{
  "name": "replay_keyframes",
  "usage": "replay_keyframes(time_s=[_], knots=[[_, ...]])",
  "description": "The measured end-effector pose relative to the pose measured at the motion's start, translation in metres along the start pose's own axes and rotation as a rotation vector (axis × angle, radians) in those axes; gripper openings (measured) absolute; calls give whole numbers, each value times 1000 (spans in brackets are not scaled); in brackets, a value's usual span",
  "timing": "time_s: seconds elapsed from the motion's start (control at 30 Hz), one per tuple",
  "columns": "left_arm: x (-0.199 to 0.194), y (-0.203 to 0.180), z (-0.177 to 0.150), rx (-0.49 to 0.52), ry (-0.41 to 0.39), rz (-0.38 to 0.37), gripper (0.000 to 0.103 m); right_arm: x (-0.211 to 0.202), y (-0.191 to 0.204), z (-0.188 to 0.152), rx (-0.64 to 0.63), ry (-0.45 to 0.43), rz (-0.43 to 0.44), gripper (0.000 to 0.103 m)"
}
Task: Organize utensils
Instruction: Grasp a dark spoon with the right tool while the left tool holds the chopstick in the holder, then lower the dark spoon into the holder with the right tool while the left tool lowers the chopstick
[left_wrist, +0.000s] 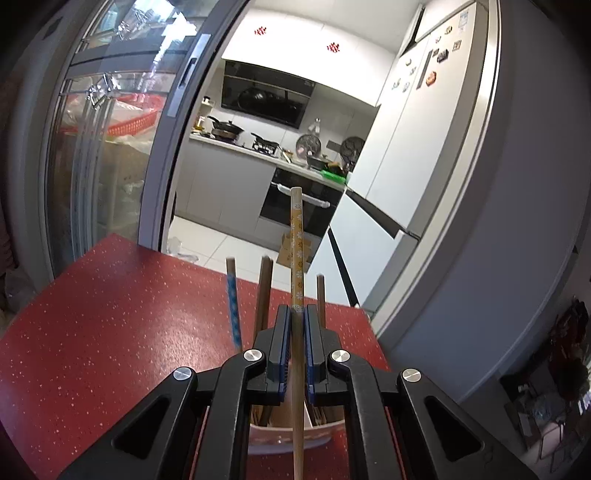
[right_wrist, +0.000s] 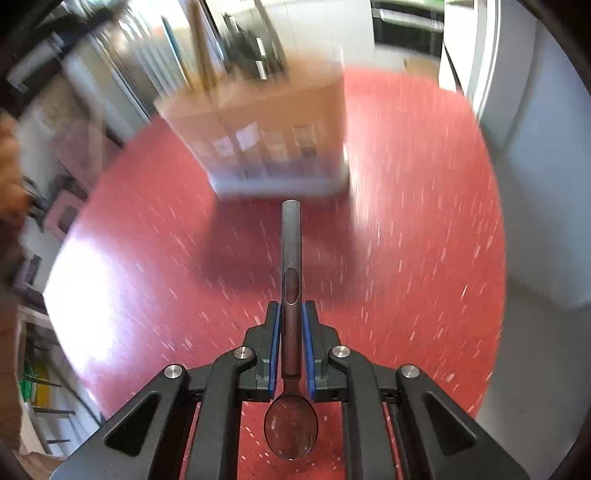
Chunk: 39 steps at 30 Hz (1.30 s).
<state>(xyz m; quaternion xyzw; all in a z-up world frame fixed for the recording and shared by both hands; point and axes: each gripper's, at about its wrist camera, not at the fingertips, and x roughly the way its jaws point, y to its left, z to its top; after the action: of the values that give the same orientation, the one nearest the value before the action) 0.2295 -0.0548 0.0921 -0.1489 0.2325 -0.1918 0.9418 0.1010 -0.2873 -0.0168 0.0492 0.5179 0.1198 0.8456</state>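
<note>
Two grippers, each pinching one utensil above a red table (left_wrist: 110, 332).
Left gripper (left_wrist: 296, 314) clamps a floral chopstick (left_wrist: 297, 258) over a utensil holder (left_wrist: 288, 439); right gripper (right_wrist: 291, 310) clamps a spoon (right_wrist: 291, 258), bowl rearward.

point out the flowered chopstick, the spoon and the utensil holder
flowered chopstick (left_wrist: 297, 254): left wrist view, on its yellow patterned upper shaft
spoon (right_wrist: 290, 258): right wrist view, on its handle
utensil holder (right_wrist: 273, 147): right wrist view, on its blurred front wall

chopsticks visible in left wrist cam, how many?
4. One, with a yellow floral end, is clamped in the left gripper. Three stand behind it: blue-patterned, dark brown, brown. The gripper may hide more.
</note>
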Motion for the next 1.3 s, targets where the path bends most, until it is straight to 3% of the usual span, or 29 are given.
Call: replay_keyframes(time_s=[0.13,0.33,0.53,0.7,0.97,1.3], knots=[[4,1,10,-11,-35,13,35,-48,-2,41,-15,-177,47,12],[19,-3,19,10,-87,33,36,-72,6,99,-1,-346,93,12],[39,-3,28,12,-151,61,36,-60,10,162,-22,-463,121,12],[52,-3,30,43,-199,85,35,-38,16,185,-60,-518,91,12],[65,-5,12,100,-242,146,36,1,18,186,-158,-586,-2,12],[63,-13,-17,188,-232,207,36,24,31,150,-268,-603,-75,12]])
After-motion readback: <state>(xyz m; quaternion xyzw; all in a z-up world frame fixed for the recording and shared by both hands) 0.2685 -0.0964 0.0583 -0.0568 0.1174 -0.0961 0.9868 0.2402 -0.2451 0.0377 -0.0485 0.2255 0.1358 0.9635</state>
